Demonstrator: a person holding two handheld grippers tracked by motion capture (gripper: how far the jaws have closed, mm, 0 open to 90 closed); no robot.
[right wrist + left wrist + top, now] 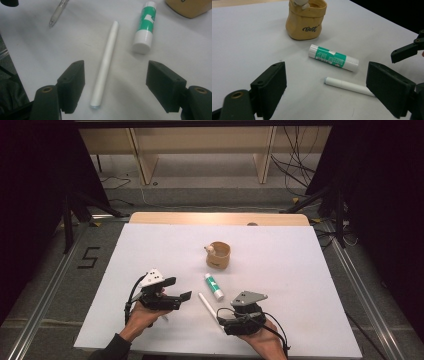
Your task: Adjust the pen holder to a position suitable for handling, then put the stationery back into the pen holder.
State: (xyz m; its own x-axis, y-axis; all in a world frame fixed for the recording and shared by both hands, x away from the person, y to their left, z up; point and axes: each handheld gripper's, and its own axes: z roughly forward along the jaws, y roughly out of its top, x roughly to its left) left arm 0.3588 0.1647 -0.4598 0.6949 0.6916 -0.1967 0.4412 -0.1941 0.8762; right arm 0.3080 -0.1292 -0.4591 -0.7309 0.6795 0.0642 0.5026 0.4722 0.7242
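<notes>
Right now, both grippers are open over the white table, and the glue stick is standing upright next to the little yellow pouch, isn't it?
Not quite. The glue stick is lying on its side, not standing, as the left gripper view shows. The rest holds: it lies near the yellow pouch on the white table, and the left gripper and right gripper are both open.

Obstacles near the glue stick [214,287]: tan cup [218,255] just beyond, white pen [208,305] just beside. The counter [300,270] right of the glue stick lies open.
</notes>
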